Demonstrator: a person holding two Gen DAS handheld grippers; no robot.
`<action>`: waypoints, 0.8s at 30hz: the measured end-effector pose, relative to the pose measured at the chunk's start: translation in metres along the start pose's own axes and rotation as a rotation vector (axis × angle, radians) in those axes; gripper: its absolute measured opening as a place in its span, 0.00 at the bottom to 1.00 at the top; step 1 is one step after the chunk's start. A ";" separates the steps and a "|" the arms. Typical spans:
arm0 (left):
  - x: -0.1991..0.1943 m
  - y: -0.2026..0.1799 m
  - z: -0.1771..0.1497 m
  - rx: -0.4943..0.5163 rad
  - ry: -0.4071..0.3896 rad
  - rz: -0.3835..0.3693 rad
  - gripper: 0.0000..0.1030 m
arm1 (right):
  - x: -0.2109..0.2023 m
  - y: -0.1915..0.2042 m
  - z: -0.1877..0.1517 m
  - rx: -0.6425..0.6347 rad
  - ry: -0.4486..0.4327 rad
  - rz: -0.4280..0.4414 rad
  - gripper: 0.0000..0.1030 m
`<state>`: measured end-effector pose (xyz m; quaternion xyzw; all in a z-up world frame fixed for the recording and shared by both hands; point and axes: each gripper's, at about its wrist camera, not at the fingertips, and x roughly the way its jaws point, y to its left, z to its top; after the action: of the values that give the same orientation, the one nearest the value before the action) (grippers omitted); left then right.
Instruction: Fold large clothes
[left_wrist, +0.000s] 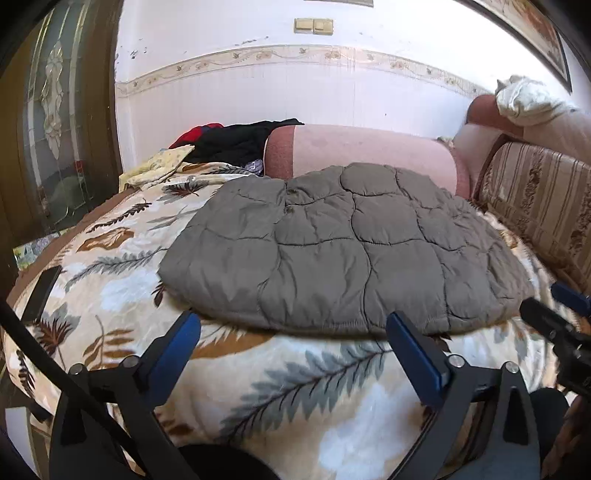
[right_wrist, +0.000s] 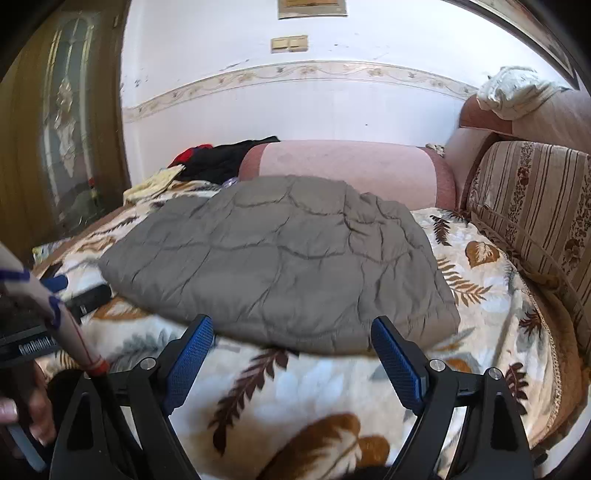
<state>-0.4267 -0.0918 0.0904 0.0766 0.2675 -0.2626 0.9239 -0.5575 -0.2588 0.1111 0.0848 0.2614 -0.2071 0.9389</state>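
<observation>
The only lettering anywhere sits in the right wrist view, on a black bar (right_wrist: 26, 349) at the left edge: a short line of white letters, too blurred and cut off to read. The quilted garment, the leaf-print blanket, the wall switches and the framed picture carry no readable words, numbers or brand marks.

My left gripper (left_wrist: 291, 332): black angular frame, silver screw heads at the pivots, smooth blue fingers (left_wrist: 183, 345). My right gripper (right_wrist: 291, 339): same black frame, blue fingers (right_wrist: 192, 354) cross-hatched. At 9 o'clock from it, white cable with red band (right_wrist: 79, 341).
</observation>
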 end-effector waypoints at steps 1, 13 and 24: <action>0.008 -0.006 0.000 0.015 0.011 0.005 0.98 | 0.003 -0.001 0.001 0.003 -0.001 -0.003 0.88; 0.079 -0.009 -0.015 0.042 0.232 0.093 0.98 | 0.056 -0.001 -0.017 0.026 0.118 -0.046 0.89; 0.110 0.002 -0.012 0.003 0.300 0.065 0.98 | 0.092 -0.008 -0.017 0.091 0.176 -0.068 0.90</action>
<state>-0.3522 -0.1353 0.0215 0.1251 0.3993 -0.2185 0.8816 -0.4976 -0.2927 0.0479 0.1363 0.3359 -0.2423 0.8999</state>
